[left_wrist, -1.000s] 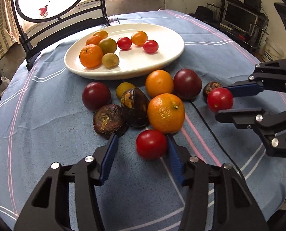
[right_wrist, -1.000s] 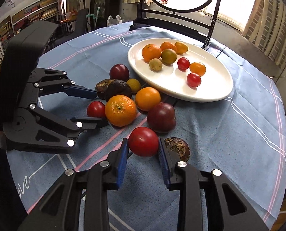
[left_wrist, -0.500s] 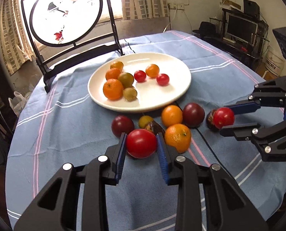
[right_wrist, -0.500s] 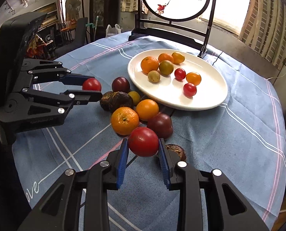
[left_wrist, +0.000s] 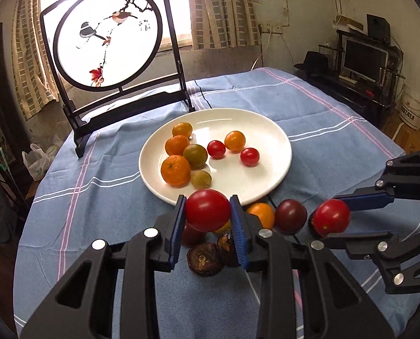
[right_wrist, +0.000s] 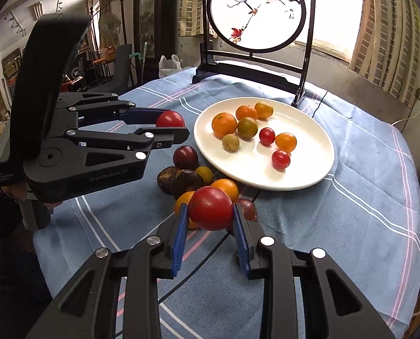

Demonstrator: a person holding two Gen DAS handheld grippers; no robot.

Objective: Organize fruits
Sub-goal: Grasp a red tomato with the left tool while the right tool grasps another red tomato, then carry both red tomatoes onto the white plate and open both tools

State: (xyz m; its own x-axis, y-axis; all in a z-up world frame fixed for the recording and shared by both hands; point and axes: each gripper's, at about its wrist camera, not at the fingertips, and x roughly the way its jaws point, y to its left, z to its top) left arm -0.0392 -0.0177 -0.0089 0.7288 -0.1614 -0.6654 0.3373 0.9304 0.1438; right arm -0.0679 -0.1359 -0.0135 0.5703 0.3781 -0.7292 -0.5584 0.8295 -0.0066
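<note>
Left gripper [left_wrist: 207,212]: its jaws are closed on a red tomato [left_wrist: 207,210], held above the loose fruit and just in front of the near rim of the white plate [left_wrist: 277,169].
Right gripper [right_wrist: 210,216]: its jaws are clamped on a second red tomato [right_wrist: 210,207], also lifted off the tabletop [right_wrist: 365,212].
Only in the left wrist view: a screen on a dark stand at the far right of the room, and a white bucket on the floor beside it.
Only in the right wrist view: the whole black body of the left gripper, part of the hand [right_wrist: 14,193] under it, and shelves in the room behind.
Fruit on the plate: three oranges, one orange tomato, two small red tomatoes and two greenish fruits, grouped to one side.
Fruit on the blue striped cloth: oranges, dark purple fruits and two brown shrivelled ones, all close together near the plate.
Tomatoes: both are round, smooth, shiny and deep red; the one in the right gripper shows a small stem scar on top.
</note>
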